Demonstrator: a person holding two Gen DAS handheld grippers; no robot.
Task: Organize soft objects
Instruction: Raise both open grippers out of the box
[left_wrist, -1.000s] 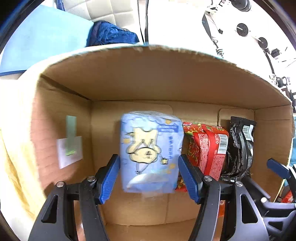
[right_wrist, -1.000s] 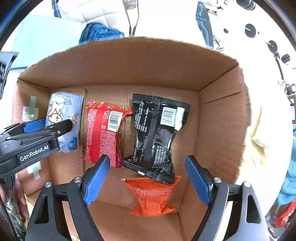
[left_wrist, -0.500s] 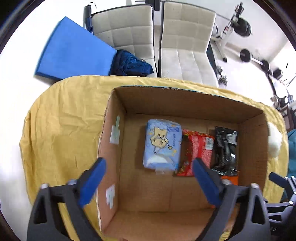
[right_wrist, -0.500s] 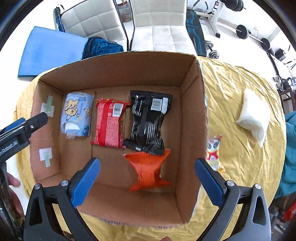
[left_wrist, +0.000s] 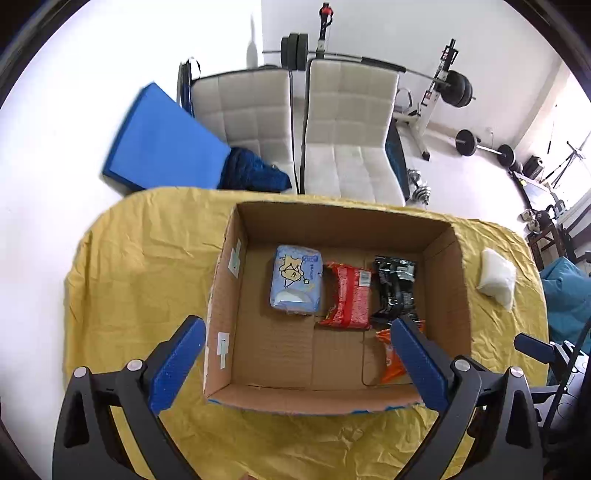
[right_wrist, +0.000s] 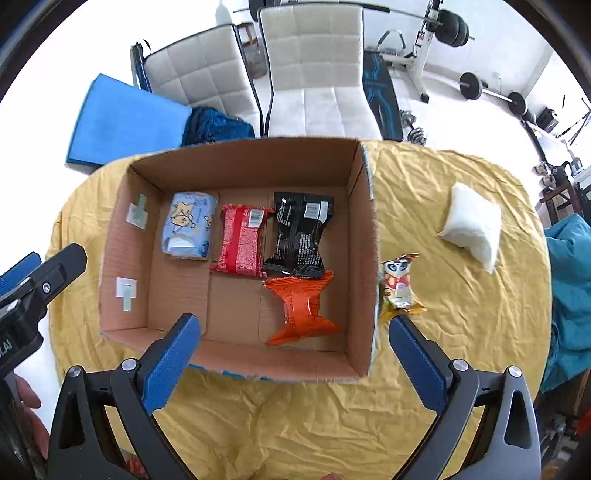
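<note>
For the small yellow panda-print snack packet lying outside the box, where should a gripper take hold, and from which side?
Judging by its pose, grip the small yellow panda-print snack packet across its puffy middle, coming from above with the open right gripper. It lies flat on the yellow cloth beside the cardboard box wall, so a pinch along the wall looks safest.

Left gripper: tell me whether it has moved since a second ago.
Yes. The left gripper has pulled up and back out of the cardboard box, leaving the blue tissue pack inside.

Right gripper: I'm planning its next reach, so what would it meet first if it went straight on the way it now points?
Probably the orange packet on the floor of the cardboard box: it lies nearest the middle between the open right gripper. Depth is unclear, so the box's near wall could come first if the path runs low.
</note>
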